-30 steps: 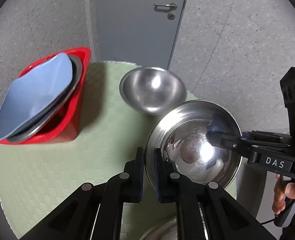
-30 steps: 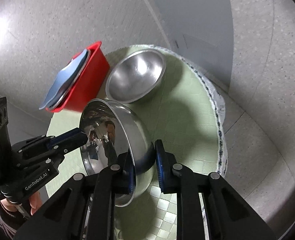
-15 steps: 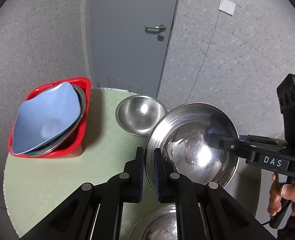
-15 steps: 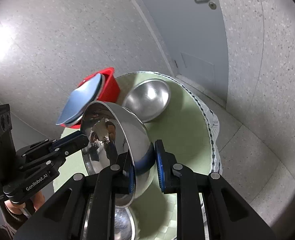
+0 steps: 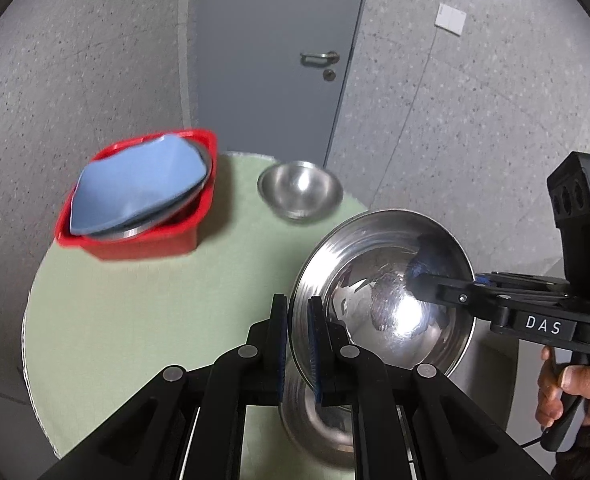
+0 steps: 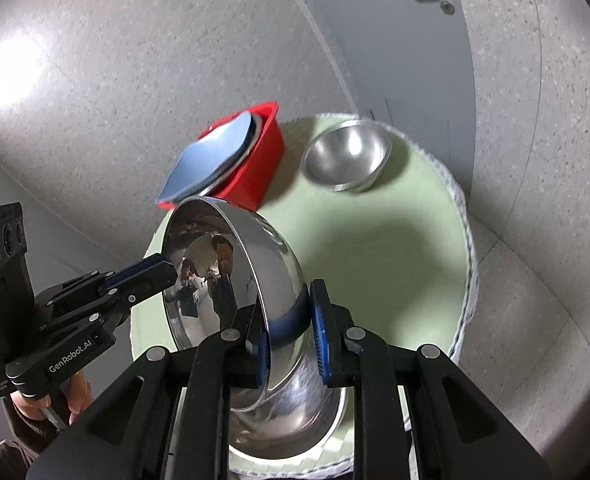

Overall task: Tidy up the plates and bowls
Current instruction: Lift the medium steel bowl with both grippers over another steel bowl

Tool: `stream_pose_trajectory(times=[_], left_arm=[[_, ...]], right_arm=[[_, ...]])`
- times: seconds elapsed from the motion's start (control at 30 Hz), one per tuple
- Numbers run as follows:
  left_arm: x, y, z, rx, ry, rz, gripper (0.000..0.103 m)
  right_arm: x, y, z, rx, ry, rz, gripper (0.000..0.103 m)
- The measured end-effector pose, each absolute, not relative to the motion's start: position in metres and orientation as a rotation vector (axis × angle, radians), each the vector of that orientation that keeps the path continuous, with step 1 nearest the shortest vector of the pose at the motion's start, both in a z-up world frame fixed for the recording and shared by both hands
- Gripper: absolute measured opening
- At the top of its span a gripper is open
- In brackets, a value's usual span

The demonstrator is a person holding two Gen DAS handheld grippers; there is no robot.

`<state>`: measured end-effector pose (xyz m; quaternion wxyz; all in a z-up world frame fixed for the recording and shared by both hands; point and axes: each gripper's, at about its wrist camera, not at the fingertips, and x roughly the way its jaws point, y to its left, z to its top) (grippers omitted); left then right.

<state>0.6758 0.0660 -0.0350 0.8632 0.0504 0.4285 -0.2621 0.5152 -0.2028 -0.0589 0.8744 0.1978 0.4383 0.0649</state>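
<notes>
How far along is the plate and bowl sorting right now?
Done: the blue plate sits on a steel plate in the red bin. In hand: both the left gripper and right gripper are shut on the rim of the large steel bowl, held tilted above another bowl on the table. Left: place it, plus the small steel bowl beside the bin.

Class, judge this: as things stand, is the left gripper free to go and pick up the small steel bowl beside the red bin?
Probably not yet. The left gripper is shut on the large steel bowl, which the right gripper also clamps. The path over the table to the small steel bowl looks unobstructed.
</notes>
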Motion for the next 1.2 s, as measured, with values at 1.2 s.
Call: stream_pose_trajectory(times=[1.2], left_arm=[[0.682,0.054,-0.086,0.136,1.026,-0.537,0.008]], right_arm=[[0.488,-0.160,-0.110,0.226,1.045,0.035,0.021]])
